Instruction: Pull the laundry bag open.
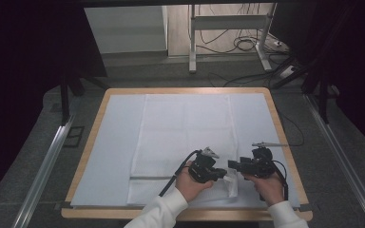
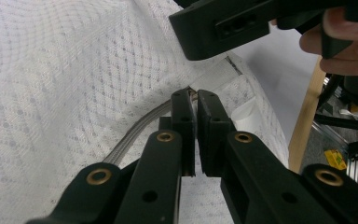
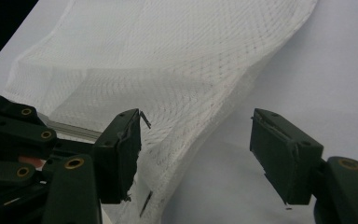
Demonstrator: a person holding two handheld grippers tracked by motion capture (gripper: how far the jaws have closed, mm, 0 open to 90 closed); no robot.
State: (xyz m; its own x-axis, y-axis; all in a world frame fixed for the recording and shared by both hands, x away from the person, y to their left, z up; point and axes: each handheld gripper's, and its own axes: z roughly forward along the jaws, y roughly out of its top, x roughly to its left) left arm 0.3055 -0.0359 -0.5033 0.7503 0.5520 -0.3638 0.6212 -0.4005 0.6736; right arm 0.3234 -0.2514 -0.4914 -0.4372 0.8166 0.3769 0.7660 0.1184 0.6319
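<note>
Mesh bag (image 1: 185, 137) lengthwise, zipper end nearest

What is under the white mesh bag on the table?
The mesh bag lies on a pale sheet that covers the wooden table. The bag hides the sheet beneath it, and whether anything is inside cannot be seen.

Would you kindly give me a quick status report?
Left claw shut on mesh bag's zipper pull. Right claw open beside bag edge. Nothing in the way.
</note>
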